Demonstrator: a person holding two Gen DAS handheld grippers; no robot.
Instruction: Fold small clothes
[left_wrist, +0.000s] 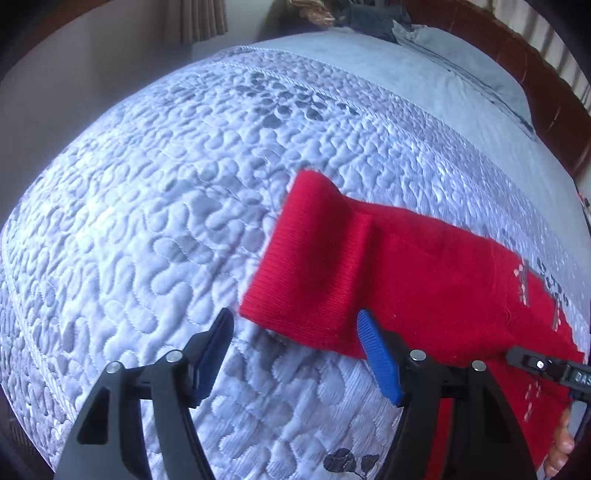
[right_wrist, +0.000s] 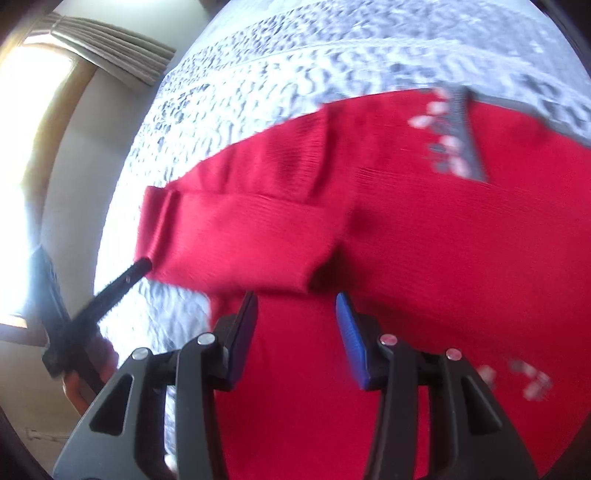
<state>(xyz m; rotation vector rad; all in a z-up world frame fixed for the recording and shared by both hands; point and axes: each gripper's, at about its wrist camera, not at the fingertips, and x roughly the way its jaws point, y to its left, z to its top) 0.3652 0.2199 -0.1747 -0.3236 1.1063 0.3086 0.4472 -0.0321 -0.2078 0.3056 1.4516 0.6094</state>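
Observation:
A red knit garment (left_wrist: 424, 280) with a pale pattern lies flat on the quilted bedcover (left_wrist: 166, 206). One sleeve (left_wrist: 314, 258) is folded across it, cuff toward the left. My left gripper (left_wrist: 295, 321) hangs open just at the cuff's near edge, its pads not pressing on the cloth. In the right wrist view the garment (right_wrist: 424, 240) fills the picture, blurred. My right gripper (right_wrist: 295, 301) hovers open over the red body, below the folded sleeve (right_wrist: 229, 236). One finger of the left gripper (right_wrist: 122, 280) shows at the cuff. Part of the right gripper (left_wrist: 539, 365) shows at the frame's right edge.
A grey pillow (left_wrist: 461, 62) and brown headboard (left_wrist: 535, 92) lie at the far right of the bed. The bed edge drops to the wall on the left, where a curtain (right_wrist: 110, 48) hangs beside a bright window (right_wrist: 22, 147). A person's fingers (left_wrist: 561, 446) show bottom right.

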